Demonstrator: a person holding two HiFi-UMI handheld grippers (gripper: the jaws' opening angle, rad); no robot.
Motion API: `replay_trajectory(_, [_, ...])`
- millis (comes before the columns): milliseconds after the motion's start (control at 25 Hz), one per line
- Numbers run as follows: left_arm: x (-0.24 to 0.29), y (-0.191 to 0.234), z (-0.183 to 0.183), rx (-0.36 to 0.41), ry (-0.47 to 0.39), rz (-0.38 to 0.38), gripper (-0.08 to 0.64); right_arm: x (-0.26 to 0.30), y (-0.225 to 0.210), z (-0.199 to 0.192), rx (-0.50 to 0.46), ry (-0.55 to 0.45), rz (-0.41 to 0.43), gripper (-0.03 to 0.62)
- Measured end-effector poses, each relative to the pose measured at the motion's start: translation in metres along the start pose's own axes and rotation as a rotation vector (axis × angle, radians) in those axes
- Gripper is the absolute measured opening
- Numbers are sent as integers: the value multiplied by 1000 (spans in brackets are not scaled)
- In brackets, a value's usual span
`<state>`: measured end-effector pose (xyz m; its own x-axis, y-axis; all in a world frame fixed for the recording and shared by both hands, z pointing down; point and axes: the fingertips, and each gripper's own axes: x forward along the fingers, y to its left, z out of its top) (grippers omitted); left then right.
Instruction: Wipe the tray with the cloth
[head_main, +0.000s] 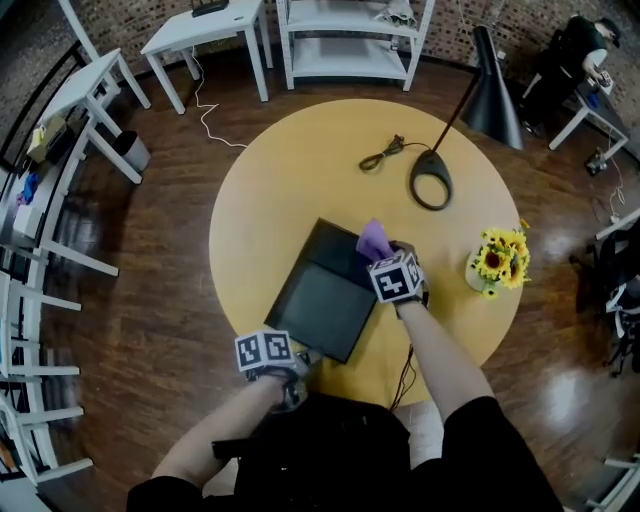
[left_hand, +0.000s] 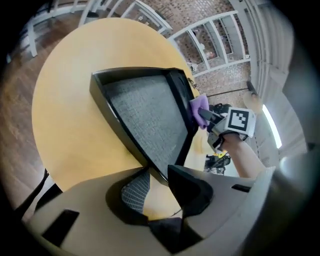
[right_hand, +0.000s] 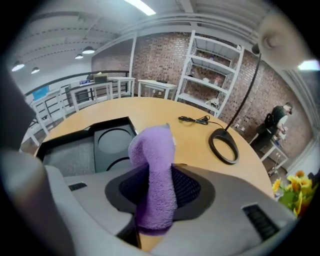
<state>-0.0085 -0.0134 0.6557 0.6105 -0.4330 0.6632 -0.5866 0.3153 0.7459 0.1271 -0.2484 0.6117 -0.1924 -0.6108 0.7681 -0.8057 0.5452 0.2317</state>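
1. Right at the right gripper (right_hand: 156, 192): pinching the purple cloth (right_hand: 152, 150) tight between the jaws, top end poking up past the tips.
2. At the left gripper (left_hand: 161, 192): standing partly open, with the near corner of the tray (left_hand: 145, 112) in the gap and, by the look of it, not squeezed.
3. Step in hand, most likely: getting ready to wipe, with no rubbing yet.
4. Next: bring the cloth down onto the flat grey floor just ahead and left of the right jaws, press softly, then rub side to side. Maybe close the left jaws first to stop any sliding.
5. Mind the raised rim all round, and the two round hollows just ahead of the right jaws.
6. Farther out: plenty of bare table (left_hand: 70, 110) left of the left jaws. Ahead and right of the right jaws, a lamp base (right_hand: 224, 145) and a cable (right_hand: 196, 119), well apart from the tray.
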Motion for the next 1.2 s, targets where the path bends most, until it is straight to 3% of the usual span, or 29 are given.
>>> replay_trajectory(120, [-28,-18,6,101,39,-47,114,-4,-1,-2,108,-22,32,141])
replay_trajectory(280, [-54,-25,55,449,-6,45,114,-8,-5,-22,253,43,42,141])
replay_trajectory(360, [-55,-28,88,584,-48,101,125,-7,-7,-32,317,73,39,141])
replay_trajectory(520, [-39,-38,146,704,-108,149,186,-5,-5,-60,523,148,45,141])
replay_trajectory(640, [-16,-37,173,803,-105,175,190,-9,0,-63,626,160,49,141])
replay_trajectory(800, [5,-29,181,825,-63,128,190,-19,21,-71,713,184,105,141])
replay_trajectory(920, [18,-17,170,802,51,114,190,-23,29,-75,756,170,133,141])
replay_trajectory(1000, [25,-3,161,779,128,144,135,-26,33,-80,780,157,140,141])
replay_trajectory(1040, [26,2,159,777,142,159,88,-27,36,-83,791,151,145,141])
replay_trajectory(1200, [24,5,159,798,132,147,77,-34,56,-93,843,134,160,141])
